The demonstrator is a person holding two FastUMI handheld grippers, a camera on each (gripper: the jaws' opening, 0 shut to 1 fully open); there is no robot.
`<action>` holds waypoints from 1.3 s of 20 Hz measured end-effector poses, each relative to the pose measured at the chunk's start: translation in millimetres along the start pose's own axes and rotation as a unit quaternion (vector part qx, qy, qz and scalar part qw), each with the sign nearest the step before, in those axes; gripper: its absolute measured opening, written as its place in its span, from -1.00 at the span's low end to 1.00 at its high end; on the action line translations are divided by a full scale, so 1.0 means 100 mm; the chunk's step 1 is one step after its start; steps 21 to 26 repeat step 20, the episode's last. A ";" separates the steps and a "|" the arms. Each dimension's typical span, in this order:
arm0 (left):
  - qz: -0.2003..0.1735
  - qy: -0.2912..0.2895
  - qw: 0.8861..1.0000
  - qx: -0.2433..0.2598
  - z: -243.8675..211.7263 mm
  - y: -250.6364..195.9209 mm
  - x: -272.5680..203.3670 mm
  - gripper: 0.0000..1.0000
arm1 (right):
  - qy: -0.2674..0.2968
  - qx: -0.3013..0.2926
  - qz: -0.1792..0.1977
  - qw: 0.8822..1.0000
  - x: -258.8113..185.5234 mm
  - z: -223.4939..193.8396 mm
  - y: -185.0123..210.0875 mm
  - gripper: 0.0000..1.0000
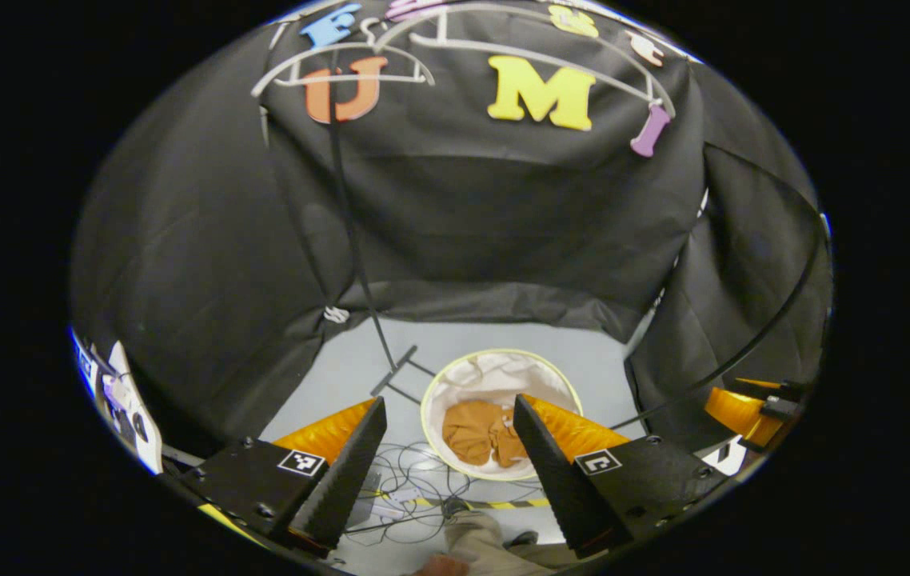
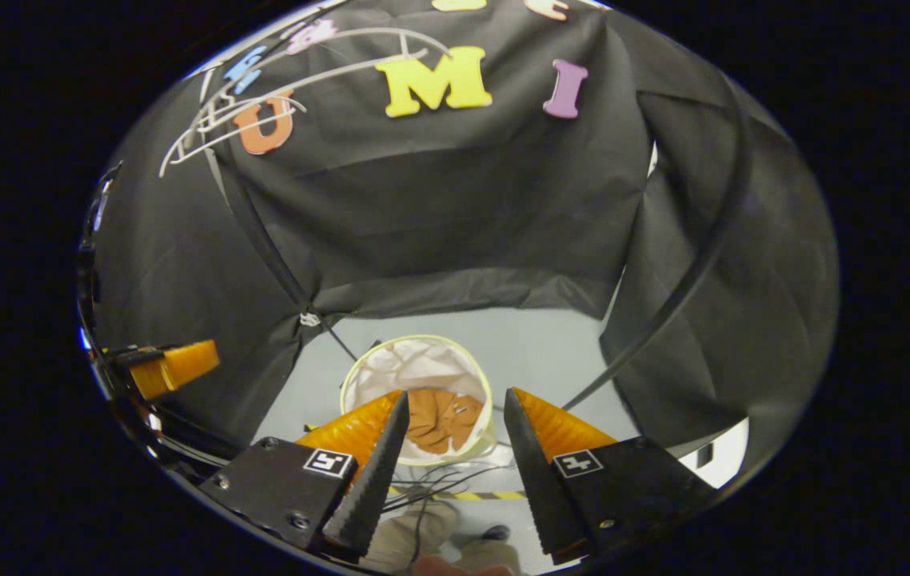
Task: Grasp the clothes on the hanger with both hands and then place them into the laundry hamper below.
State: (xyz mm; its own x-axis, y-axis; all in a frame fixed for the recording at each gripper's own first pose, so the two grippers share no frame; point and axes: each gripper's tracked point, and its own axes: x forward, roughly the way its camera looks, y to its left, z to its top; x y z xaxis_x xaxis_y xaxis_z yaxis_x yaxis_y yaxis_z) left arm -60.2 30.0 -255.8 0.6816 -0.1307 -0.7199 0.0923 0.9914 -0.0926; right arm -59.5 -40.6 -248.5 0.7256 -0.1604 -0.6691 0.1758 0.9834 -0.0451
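A brown garment lies crumpled inside the round white laundry hamper on the grey floor. In the right gripper view the same garment rests in the hamper. Bare white hangers hang high on the rack, and they appear as hangers at the upper left of the right gripper view. My left gripper is open above the hamper, holding nothing. My right gripper is open too, well above the garment. The other gripper shows at the left edge.
A black rack pole runs down to a foot beside the hamper. Loose cables and a yellow-black tape line lie on the floor in front. A person's legs and shoe stand below. Black cloth walls close in all around.
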 end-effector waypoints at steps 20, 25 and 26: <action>0.004 -0.457 0.889 0.035 1.01 0.06 -3.95 0.84 | -0.502 -0.010 -0.003 0.865 -3.92 1.28 -1.45 0.83; 0.004 -0.457 0.889 0.035 1.01 0.06 -3.95 0.84 | -0.502 -0.010 -0.003 0.865 -3.92 1.28 -1.45 0.83; 0.004 -0.457 0.889 0.035 1.01 0.06 -3.95 0.84 | -0.502 -0.010 -0.003 0.865 -3.92 1.28 -1.45 0.83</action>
